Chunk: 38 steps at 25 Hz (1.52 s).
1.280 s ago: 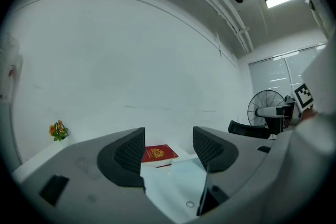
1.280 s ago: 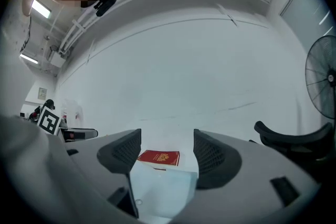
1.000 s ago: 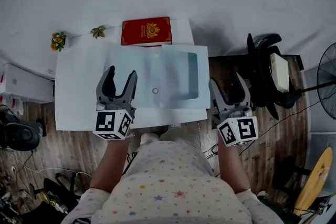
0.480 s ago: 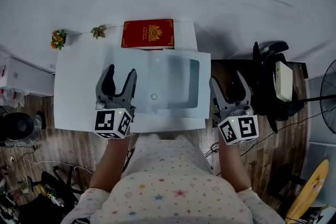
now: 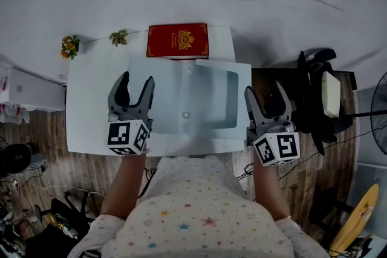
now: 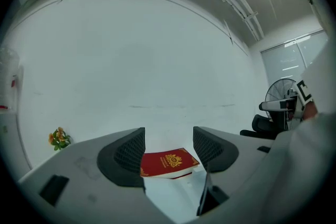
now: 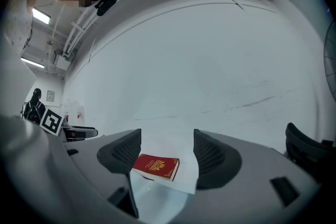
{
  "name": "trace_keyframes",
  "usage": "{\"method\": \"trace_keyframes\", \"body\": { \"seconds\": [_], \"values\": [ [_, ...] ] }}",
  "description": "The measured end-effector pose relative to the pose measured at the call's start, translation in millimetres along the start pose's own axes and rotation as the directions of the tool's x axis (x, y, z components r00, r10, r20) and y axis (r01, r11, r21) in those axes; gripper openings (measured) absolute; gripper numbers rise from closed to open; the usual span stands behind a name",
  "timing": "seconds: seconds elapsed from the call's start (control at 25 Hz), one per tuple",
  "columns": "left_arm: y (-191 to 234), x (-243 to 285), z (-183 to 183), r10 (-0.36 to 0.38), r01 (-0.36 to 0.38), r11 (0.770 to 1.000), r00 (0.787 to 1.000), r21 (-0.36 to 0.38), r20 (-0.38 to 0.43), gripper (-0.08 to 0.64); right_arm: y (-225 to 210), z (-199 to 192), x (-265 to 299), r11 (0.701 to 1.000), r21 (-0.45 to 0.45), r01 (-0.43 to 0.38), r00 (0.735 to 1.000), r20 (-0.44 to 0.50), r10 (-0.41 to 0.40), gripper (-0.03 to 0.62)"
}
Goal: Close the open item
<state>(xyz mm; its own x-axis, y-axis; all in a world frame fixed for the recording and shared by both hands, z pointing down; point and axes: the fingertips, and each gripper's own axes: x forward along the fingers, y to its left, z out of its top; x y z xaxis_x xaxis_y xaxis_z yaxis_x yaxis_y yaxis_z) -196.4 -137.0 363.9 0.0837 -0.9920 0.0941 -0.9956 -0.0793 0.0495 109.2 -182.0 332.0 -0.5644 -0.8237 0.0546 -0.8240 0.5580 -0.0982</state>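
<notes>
Closing is not starting yet; the left hand-held gripper [image 5: 136, 81] and right hand-held gripper [image 5: 264, 93], both spread and empty, are nearing the pale blue open folder [image 5: 199, 99].

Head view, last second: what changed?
Both tools edged forward: left tool by the left edge of the open white item, right tool nearer its right side. Nothing gripped or released. Unchanged: both open and empty, item open, red book behind it.

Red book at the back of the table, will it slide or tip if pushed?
The red book lies flat and closed, so it should slide, not tip or roll. Its cover looks rigid, so it probably stays stiff when lifted.
</notes>
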Motion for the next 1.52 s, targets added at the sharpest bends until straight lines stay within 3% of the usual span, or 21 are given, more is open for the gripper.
{"method": "trace_keyframes", "body": {
  "seconds": [0.36,0.64,0.96,1.16,1.4,1.52],
  "values": [
    [46.9,-21.1,-32.5,0.108,-0.109,0.994,0.993,-0.024,-0.047,0.265,28.2,-15.3,31.6,0.996,-0.021,-0.091,0.995,-0.037,0.090,0.308],
    [75.2,-45.7,-89.2,0.150,-0.161,0.986,0.973,-0.050,-0.175,0.265,54.6,-32.7,53.2,0.985,-0.011,-0.172,0.982,-0.074,0.171,0.308],
    [97.7,-69.9,-141.8,0.127,-0.160,0.983,0.942,-0.085,-0.309,0.265,77.8,-44.7,63.2,0.974,-0.023,-0.227,0.970,-0.101,0.223,0.304],
    [98.4,-83.7,-174.3,0.084,-0.162,0.971,0.921,-0.178,-0.381,0.265,85.8,-53.1,67.4,0.970,-0.018,-0.242,0.964,-0.119,0.238,0.304],
    [86.4,-86.9,-190.7,0.021,-0.132,0.959,0.915,-0.250,-0.403,0.261,92.7,-56.5,70.8,0.965,-0.022,-0.261,0.958,-0.129,0.256,0.304],
    [81.7,-86.8,-184.6,0.010,-0.119,0.957,0.925,-0.265,-0.379,0.204,95.2,-55.3,71.1,0.963,-0.023,-0.268,0.956,-0.128,0.263,0.304]
  ]
}}
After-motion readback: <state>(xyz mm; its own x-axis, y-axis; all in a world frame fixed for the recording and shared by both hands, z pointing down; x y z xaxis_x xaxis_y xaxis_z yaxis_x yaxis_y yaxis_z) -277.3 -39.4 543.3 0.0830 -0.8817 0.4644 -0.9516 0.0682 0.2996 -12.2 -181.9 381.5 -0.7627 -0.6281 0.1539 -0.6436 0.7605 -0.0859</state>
